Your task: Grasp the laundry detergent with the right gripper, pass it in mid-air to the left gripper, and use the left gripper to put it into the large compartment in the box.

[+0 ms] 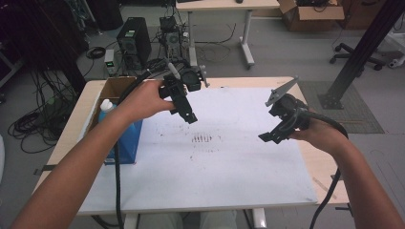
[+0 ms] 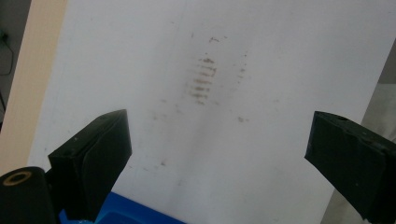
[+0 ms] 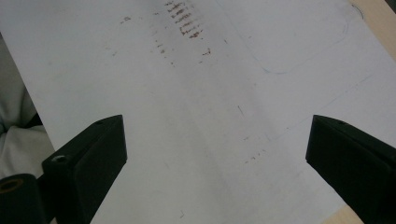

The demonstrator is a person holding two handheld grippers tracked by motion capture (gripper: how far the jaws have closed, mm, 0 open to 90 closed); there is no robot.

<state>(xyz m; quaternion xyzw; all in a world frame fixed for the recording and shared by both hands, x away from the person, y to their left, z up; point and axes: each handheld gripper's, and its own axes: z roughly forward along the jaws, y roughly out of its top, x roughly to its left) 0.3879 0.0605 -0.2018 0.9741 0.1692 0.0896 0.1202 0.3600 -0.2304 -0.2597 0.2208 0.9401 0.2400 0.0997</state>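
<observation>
We find no readable text, label, brand, number or sign in any of the three views. The white sheet (image 1: 229, 157) on the table carries only rows of short brown smudges (image 1: 201, 139), which form no letters; in the left gripper view they appear as a small stack of dashes (image 2: 203, 79), and in the right gripper view as the same stack (image 3: 183, 19) beside faint pencil outlines (image 3: 299, 51) that spell nothing. The blue box (image 1: 128, 140) and the white bottle (image 1: 107, 106) at the table's left show no print we can make out.
</observation>
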